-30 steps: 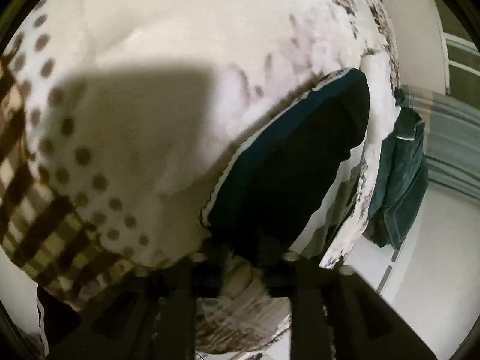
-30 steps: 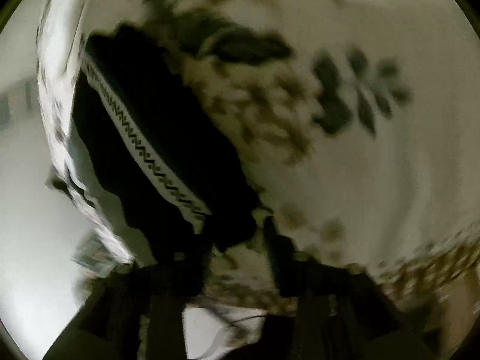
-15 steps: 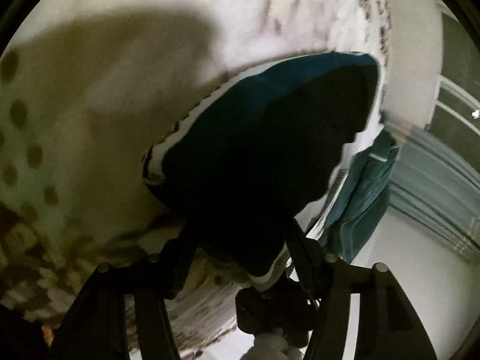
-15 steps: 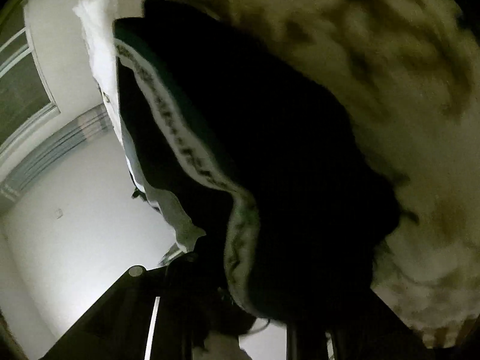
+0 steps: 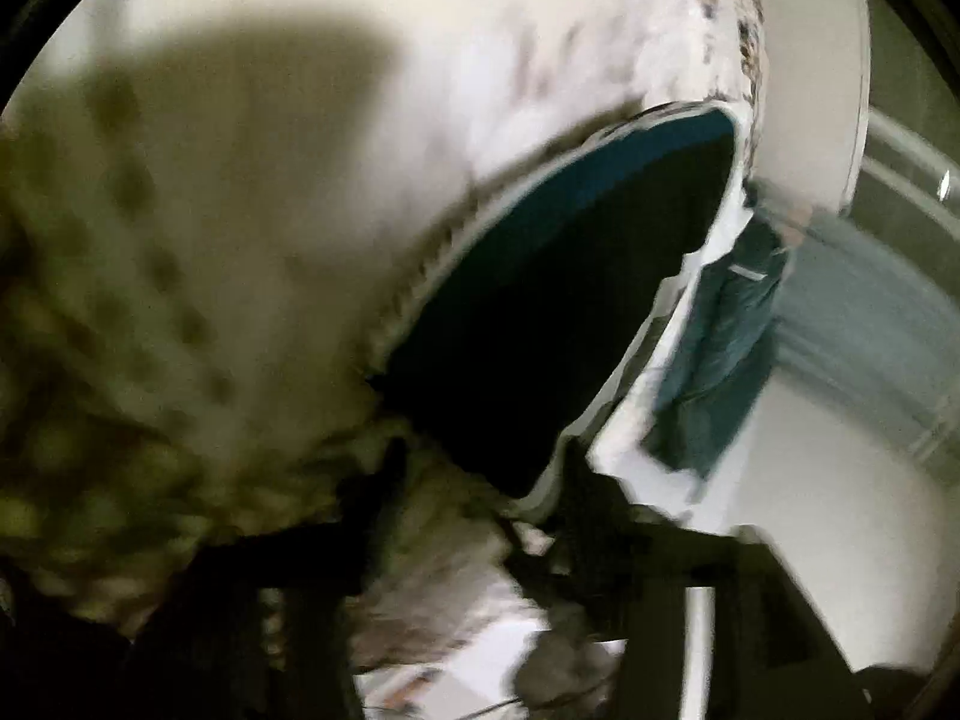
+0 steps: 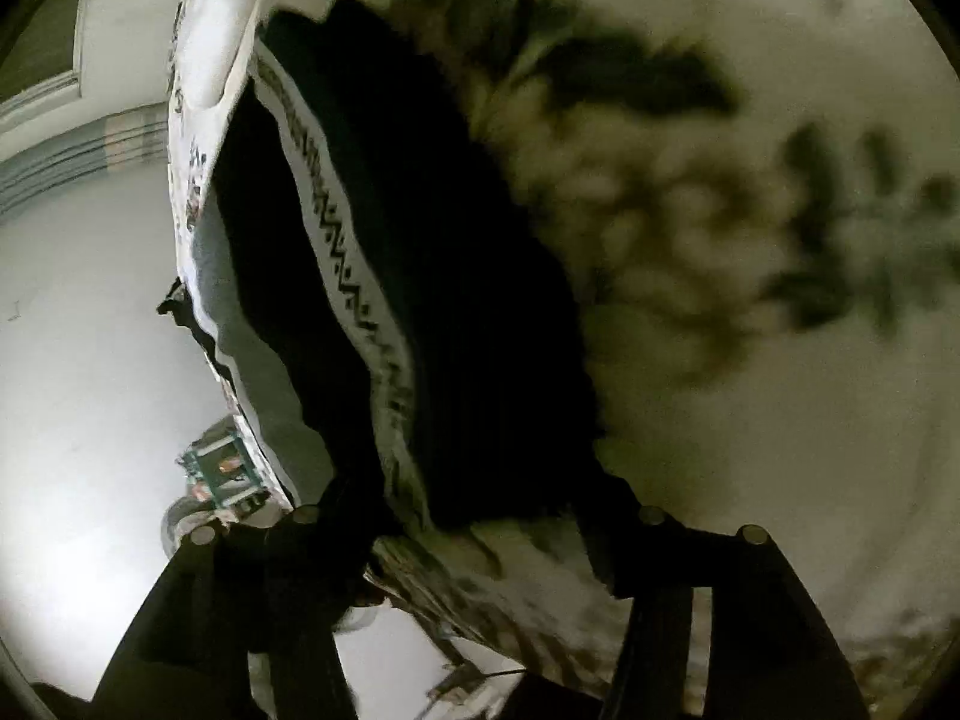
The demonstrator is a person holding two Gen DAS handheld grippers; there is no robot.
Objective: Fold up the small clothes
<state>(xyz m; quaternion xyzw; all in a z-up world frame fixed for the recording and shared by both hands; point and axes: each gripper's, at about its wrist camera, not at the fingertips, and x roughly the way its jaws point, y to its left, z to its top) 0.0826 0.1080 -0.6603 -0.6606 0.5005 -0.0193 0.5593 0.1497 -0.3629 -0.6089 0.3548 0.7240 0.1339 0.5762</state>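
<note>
Both pairs of jaws are standing partly open and have just been opening further, each with a lower corner of the dark navy knit garment with a white zigzag-patterned band (image 6: 384, 276) lying between the fingers. On the left gripper (image 5: 474, 504) the pads are spread to either side of the cloth's bottom tip, and I cannot tell whether they are pressing on it; it looks more like a release. On the right gripper (image 6: 480, 516) the fingers are standing clear of the hem's sides, so the cloth seems to be resting there, not pinched.

That garment is lying on the white bedspread printed with dark dots and leaf shapes (image 5: 252, 192), close to the bed's edge, with its banded edge showing in both views. A teal-green piece of clothing (image 5: 714, 360) is hanging over the bed's far side, beyond the edge.

Judging from this, a fold is being laid down and let go. The next move would call for backing both grippers off without dragging the hem, then taking a fresh edge for another fold, provided the layers are lying flat; blur is hiding how neat they are.
</note>
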